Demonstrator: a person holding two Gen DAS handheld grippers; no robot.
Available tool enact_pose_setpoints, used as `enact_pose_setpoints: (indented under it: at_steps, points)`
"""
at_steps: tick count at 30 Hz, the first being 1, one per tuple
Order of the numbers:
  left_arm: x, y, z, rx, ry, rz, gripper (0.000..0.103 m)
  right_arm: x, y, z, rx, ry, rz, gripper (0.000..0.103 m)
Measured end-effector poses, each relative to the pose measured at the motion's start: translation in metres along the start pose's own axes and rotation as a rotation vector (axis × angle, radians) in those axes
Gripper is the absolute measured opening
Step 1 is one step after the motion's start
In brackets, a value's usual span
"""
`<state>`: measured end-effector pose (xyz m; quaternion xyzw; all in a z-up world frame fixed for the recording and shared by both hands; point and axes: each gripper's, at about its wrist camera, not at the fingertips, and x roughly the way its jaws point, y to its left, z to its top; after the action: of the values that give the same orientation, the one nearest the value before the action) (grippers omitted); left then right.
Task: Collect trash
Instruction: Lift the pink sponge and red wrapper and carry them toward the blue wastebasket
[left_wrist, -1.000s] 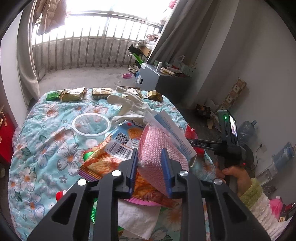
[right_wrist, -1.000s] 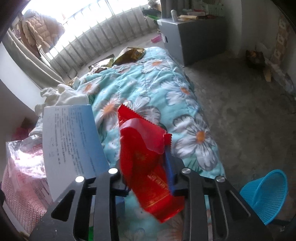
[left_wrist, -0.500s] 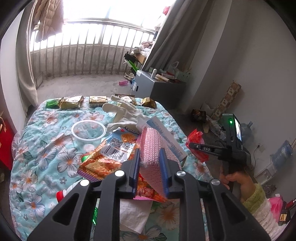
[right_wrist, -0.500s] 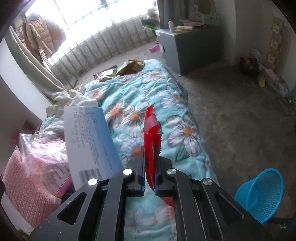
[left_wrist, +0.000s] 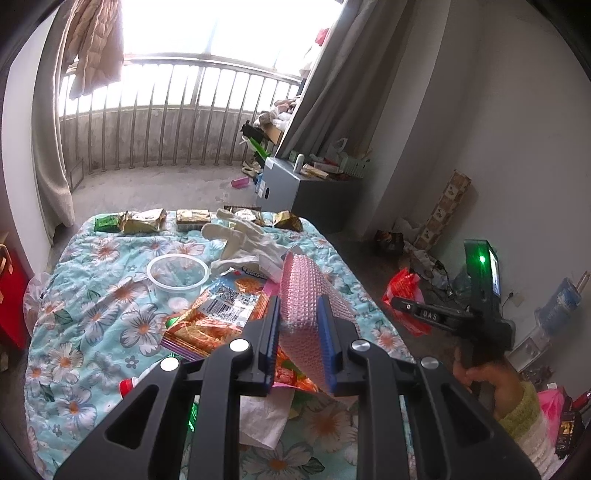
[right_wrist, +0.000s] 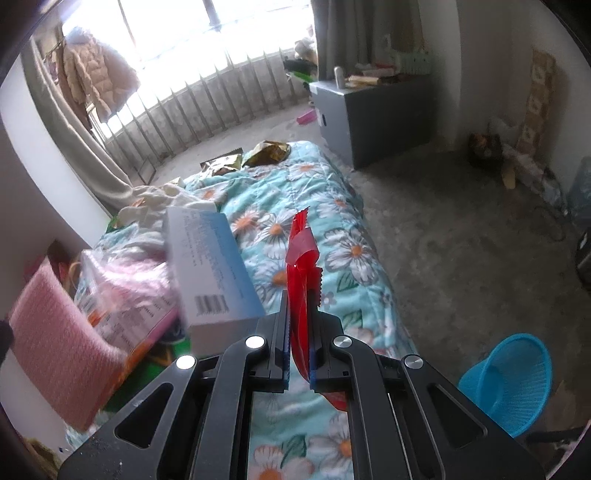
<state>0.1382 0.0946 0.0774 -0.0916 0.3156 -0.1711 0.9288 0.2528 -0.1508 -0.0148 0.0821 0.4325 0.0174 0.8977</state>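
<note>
Left wrist: left tool (left_wrist: 298, 334) clamps knobbly pink pad (left_wrist: 306, 291); right tool (right_wrist: 298, 338) pinches crinkly red wrapper (right_wrist: 300, 273).

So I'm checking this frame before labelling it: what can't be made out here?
- Blue basket: inside not visible in the right wrist view; it sits at the warped rim.
- Red wrapper: held edge-on in the right gripper, print unreadable.
- Pink sponge: its lower end is hidden behind the left gripper.
- Blue-and-white box: its small text is blurred.
</note>
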Motion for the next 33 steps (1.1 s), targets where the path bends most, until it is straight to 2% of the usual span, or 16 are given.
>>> enact_pose_setpoints:
  at_steps: [6,13,23,33]
  points:
    - [-0.020,-0.004,-0.003,0.010,-0.039,-0.033,0.019,-0.029,0.022,-0.025,-0.069,-0.040,-0.087,0.005]
    - [-0.031,-0.022,-0.012,0.042,-0.037,-0.081,0.019,-0.047,0.026,-0.056,-0.090,-0.043,-0.156,0.005]
    - [-0.024,-0.069,-0.027,0.107,-0.008,-0.128,0.019,-0.071,0.002,-0.089,-0.066,-0.056,-0.223,0.005]
    - [0.018,-0.134,-0.033,0.186,0.058,-0.200,0.019,-0.080,-0.044,-0.100,-0.007,-0.065,-0.293,0.005]
